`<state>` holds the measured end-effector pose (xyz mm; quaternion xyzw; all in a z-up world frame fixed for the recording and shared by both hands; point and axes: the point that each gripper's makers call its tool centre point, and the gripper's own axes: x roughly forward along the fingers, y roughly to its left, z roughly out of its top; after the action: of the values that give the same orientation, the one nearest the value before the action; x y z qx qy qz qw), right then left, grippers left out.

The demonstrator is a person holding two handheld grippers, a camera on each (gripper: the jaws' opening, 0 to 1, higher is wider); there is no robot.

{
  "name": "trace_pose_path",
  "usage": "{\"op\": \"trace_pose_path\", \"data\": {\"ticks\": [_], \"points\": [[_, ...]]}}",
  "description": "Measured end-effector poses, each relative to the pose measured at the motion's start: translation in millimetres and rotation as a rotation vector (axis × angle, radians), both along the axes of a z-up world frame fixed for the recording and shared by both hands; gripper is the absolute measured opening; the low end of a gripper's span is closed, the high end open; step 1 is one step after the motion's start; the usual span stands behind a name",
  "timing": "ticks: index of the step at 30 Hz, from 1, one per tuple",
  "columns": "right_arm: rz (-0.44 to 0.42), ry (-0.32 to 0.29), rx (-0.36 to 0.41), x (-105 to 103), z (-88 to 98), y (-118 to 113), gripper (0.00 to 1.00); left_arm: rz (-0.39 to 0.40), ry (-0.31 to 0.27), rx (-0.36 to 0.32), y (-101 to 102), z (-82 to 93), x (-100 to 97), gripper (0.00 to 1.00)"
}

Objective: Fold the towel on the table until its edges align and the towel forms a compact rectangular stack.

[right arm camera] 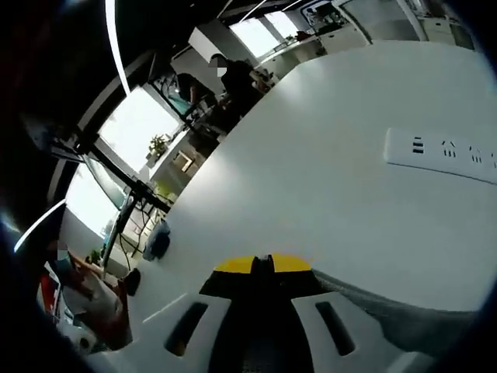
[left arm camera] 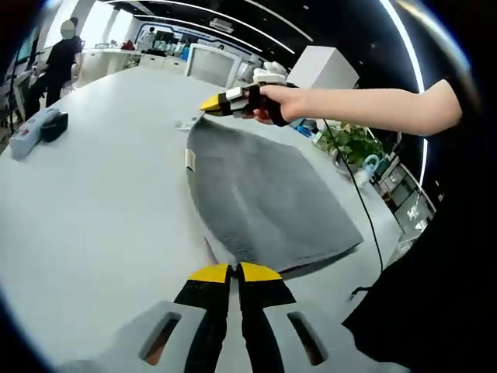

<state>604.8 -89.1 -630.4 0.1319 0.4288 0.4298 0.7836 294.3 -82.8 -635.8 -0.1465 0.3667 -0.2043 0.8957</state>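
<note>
**Inspector:** Where is the towel?

**Surveyor:** The grey towel (left arm camera: 264, 202) lies spread on the white table (left arm camera: 101, 225). In the left gripper view, its near edge sits just beyond the left gripper (left arm camera: 234, 272). Its far corner is raised off the surface.

**Inspector:** State of the left gripper?

**Surveyor:** Yellow tips pressed together. The towel's near edge meets the tips, but I cannot tell whether cloth is pinched between them.

**Inspector:** And the right?

**Surveyor:** In the left gripper view, a hand (left arm camera: 276, 105) holds the right gripper (left arm camera: 208, 103) at the towel's far corner, tips together on the cloth. In the right gripper view, its jaws are closed, with grey cloth showing beside them at lower right.

**Inspector:** Other items?

**Surveyor:** A white power strip (right arm camera: 439, 154) lies flat on the table, well apart from the right gripper. A small white and dark object (left arm camera: 35, 130) rests near the table's far left edge. A person (left arm camera: 58, 62) stands beyond it.
</note>
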Motion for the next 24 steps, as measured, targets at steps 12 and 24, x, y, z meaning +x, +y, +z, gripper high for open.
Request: {"op": "trace_pose_path", "data": {"ticks": [12,24], "points": [[0.125,-0.178,0.163,-11.2,48.4,-1.1,0.00,0.088,-0.088,-0.019,5.3,18.5,6.7,0.19],[-0.003,-0.221,-0.058,-6.6,44.7,-122.2,0.00,-0.182,-0.246,0.015,-71.0,42.3,35.6,0.11]]}}
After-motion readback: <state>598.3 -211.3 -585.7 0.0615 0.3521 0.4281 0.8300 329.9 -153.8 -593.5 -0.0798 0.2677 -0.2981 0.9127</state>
